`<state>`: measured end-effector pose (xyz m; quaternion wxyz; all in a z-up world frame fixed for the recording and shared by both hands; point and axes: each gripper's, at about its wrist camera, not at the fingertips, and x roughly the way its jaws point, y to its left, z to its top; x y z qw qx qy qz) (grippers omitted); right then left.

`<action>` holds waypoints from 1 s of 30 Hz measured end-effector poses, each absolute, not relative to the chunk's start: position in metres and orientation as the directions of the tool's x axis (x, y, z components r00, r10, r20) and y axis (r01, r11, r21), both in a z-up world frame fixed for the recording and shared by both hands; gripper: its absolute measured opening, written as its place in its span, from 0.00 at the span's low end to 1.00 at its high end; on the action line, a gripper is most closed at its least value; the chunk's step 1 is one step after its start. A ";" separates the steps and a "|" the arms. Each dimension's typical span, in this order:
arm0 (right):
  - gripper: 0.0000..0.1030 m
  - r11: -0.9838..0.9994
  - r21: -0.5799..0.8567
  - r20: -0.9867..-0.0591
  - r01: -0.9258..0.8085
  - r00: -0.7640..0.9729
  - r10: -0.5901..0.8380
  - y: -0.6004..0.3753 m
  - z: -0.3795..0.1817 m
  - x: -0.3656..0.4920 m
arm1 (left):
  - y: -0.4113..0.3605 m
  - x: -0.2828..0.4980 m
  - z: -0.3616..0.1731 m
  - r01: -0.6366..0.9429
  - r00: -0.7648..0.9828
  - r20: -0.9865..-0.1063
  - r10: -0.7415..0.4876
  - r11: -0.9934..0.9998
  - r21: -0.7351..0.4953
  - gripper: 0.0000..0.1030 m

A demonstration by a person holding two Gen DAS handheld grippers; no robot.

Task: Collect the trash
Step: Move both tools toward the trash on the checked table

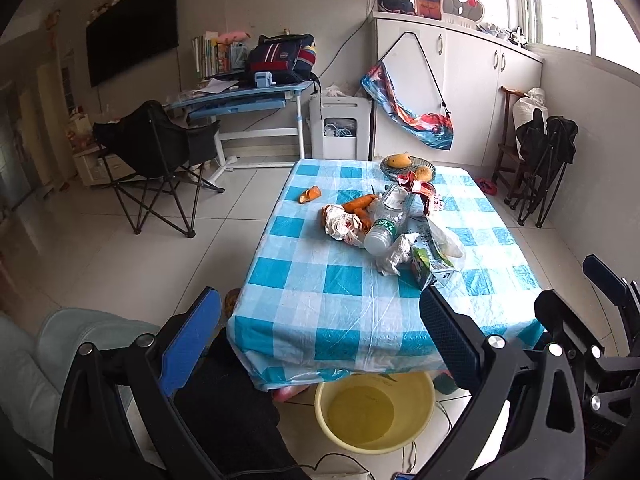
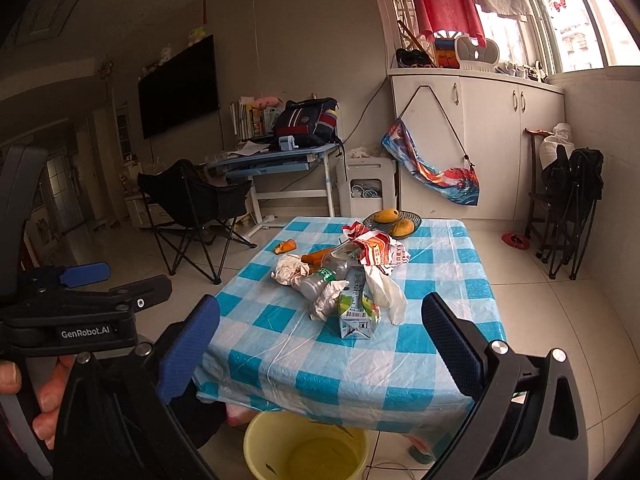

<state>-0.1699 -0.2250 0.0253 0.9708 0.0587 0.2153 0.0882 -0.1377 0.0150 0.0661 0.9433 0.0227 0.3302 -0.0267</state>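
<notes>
Both the left gripper (image 1: 320, 340) and the right gripper (image 2: 320, 344) stand wide open and hold nothing. The trash lies in a heap in the middle of the checkered table (image 1: 312, 280). The plastic bottle (image 1: 386, 220) lies on its side, its long axis from near to far. The carton (image 2: 356, 312) lies in front of it, and a yellow basin (image 1: 374, 412) stands on the floor below the table's near edge.

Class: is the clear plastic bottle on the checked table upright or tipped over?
Tipped over: the clear plastic bottle lies on its side among the trash.
</notes>
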 end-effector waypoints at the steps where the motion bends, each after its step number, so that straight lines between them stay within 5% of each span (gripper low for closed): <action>1: 0.94 0.976 0.156 -0.411 -0.153 0.888 0.205 -0.225 0.025 -0.170 | 0.016 -0.140 0.068 0.061 0.781 -0.623 -0.029 0.998 0.030 0.93; 30: 0.94 0.970 0.215 -0.484 -0.113 0.850 0.207 -0.227 0.010 -0.153 | 0.011 -0.105 0.039 0.056 0.702 -0.712 -0.016 0.998 0.033 0.93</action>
